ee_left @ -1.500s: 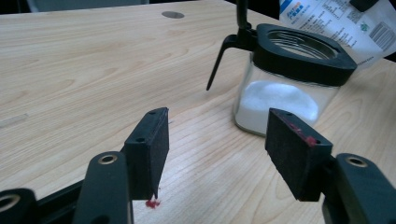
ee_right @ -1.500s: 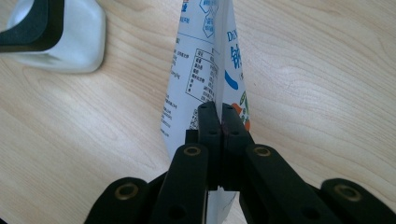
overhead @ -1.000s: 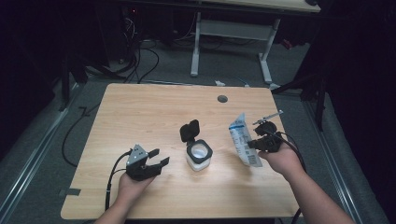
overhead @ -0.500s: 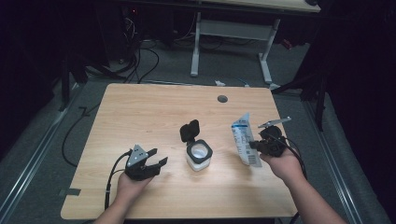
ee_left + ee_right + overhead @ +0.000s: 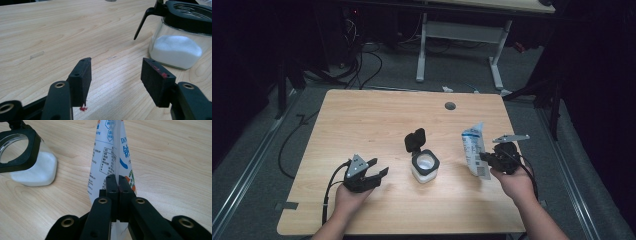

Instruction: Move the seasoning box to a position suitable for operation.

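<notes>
the right tool [image 5: 486, 159] is pinched tight on a white bag [image 5: 474, 150] with blue print, holding it up by its edge at the right side of the bench [image 5: 377, 115]. just left of the bag stands a clear jar [image 5: 424, 167] with white powder inside and its black lid [image 5: 414, 140] flipped up. the left tool [image 5: 374, 172] rests near the front edge, jaws wide with nothing between them.

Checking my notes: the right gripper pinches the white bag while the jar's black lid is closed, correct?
Not quite. The jar stands with its lid flipped open, as the high view shows. The right gripper does pinch the white bag.
</notes>
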